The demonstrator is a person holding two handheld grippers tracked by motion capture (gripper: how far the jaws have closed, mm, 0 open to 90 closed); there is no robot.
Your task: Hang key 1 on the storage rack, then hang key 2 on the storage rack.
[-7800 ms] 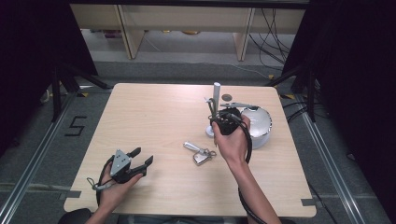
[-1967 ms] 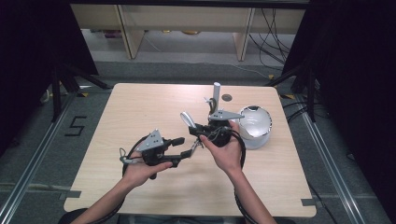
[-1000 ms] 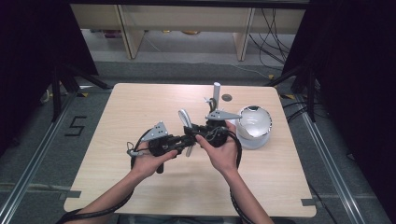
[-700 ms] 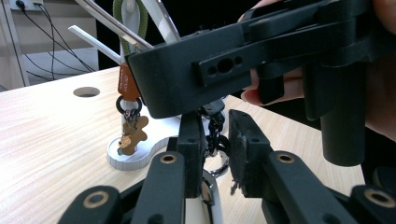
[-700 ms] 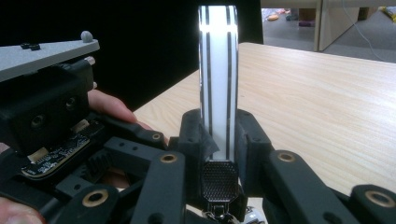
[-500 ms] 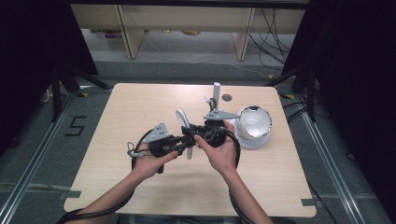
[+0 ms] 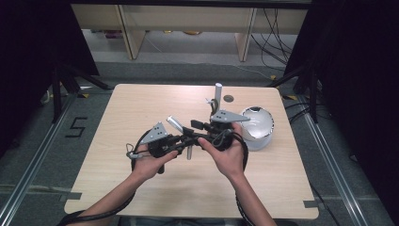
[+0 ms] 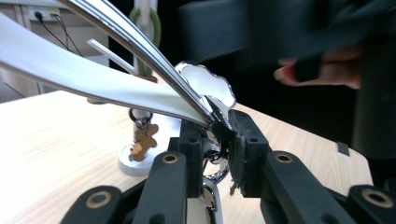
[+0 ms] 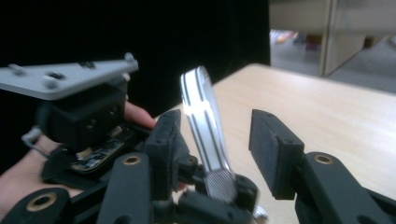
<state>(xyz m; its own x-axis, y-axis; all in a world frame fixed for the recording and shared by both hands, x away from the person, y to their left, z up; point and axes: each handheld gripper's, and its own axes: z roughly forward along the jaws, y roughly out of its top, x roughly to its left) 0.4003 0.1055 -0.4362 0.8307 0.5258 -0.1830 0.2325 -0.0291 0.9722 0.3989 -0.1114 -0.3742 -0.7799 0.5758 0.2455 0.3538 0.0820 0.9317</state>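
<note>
**Asker:** Holding what, and where are my hands right now?

**Describer:** Seen from above, you hold both tools close together over the middle of the bench (image 7: 117, 188), lifted off the wood. Your left tool (image 7: 184, 140) points to the right, and your right tool (image 7: 196, 126) points left toward it, so the two nearly meet tip to tip.

**Asker:** What sits between them?

**Describer:** A silver bottle opener (image 7: 180, 133) with a long flat metal handle. From the left tool's camera, your left tool (image 8: 219, 140) is pressed together, pinching the opener (image 8: 205, 105) at the end where the handle meets its shiny scalloped head. The handle slants up and away to the upper left of that picture.

**Asker:** And my right tool?

**Describer:** Its jaws have just been opening. From its own camera, your right tool (image 9: 219, 140) stands spread, and the opener's handle (image 9: 205, 135) rises between the two pads, nearer the left one. I see a clear gap to the right pad; whether the left pad brushes the handle I cannot tell.

**Asker:** What else is on the bench?

**Describer:** A shiny metal bowl (image 7: 256, 127) stands just beside your right hand, toward the right edge. Behind your right tool rises a white upright post (image 7: 218, 94) on a round base. From the left tool's camera, a small brown gingerbread charm (image 8: 142, 140) hangs at that post (image 8: 144, 32).
</note>
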